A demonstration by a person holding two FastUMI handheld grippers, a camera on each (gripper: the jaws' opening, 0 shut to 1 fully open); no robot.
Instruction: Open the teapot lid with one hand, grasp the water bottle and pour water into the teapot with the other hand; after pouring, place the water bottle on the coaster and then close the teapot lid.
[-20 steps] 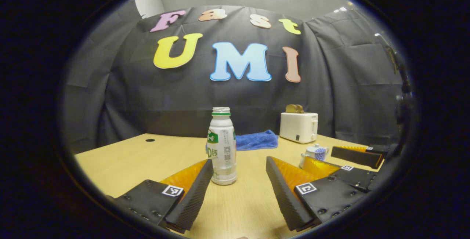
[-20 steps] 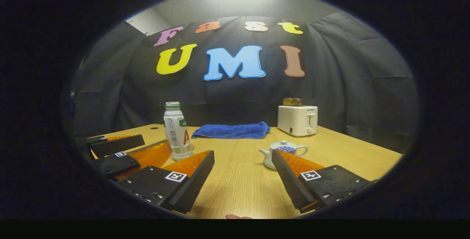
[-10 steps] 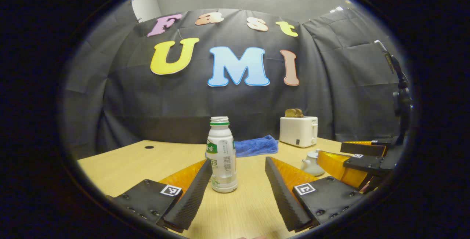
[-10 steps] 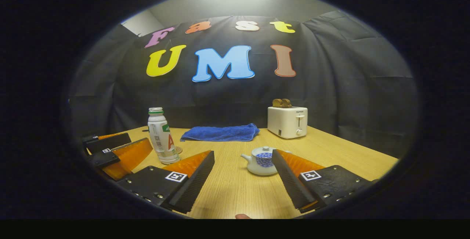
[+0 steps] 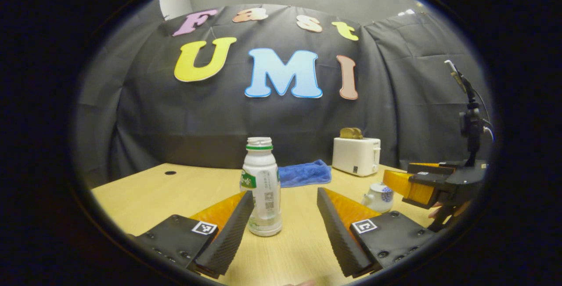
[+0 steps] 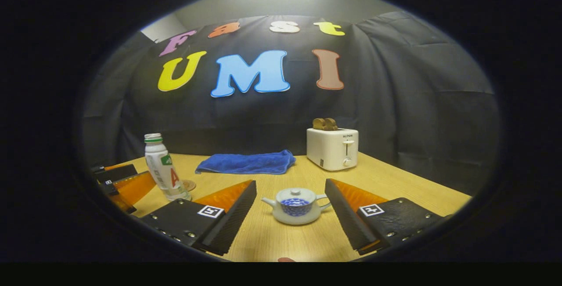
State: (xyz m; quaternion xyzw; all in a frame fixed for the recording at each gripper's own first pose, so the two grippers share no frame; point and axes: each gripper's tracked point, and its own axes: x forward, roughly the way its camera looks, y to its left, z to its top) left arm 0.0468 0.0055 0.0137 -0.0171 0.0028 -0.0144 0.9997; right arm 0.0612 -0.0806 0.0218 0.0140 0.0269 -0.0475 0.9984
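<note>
On the light wood-grain tabletop (image 6: 395, 180), back edge runs along the black cloth wall, a small dark hole near the far left corner in the left gripper view. White two-slot toaster (image 6: 332, 148) with brown toast sits at the back right, folded blue towel (image 6: 246, 163) just left of it. White plastic water bottle (image 5: 261, 187), green neck ring, cap off, green-and-white label with a QR code, text too small to read; upright, just ahead of the left hand-held gripper (image 5: 285, 196), nearer its left finger, not touching. Left hand-held gripper wide open, empty. Small white ceramic teapot (image 6: 295, 205), blue patterned band, lid on with round knob, spout pointing left, sits between the fingers of the right hand-held gripper (image 6: 290, 187), which is spread wide, holding nothing. Bare tabletop around the teapot. Round brownish coaster (image 6: 189, 185) lies just right of the bottle in the right gripper view.
</note>
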